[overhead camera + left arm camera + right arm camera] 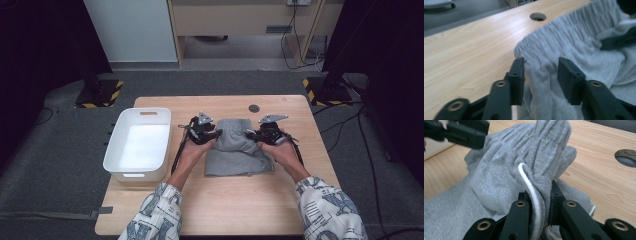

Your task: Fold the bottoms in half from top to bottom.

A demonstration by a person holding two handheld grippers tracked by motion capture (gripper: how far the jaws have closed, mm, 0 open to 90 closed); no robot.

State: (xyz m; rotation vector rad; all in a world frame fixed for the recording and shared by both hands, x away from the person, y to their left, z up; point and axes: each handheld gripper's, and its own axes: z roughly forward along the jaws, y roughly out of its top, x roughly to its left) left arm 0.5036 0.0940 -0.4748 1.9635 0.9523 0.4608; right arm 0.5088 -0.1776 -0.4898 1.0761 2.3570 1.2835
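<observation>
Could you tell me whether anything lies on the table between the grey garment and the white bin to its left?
Nothing visible does. A strip of bare table separates the grey garment from the white bin; the left claw with its hand sits at the garment's near-bin edge, and the right claw is shut on the fabric.

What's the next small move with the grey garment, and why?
Probably shut the left tongs on the grey garment: their jaws stand apart with cloth between them, not pressed, while the right tongs already pinch a fold and the white cord. Lifting now would hoist one side only.
</observation>
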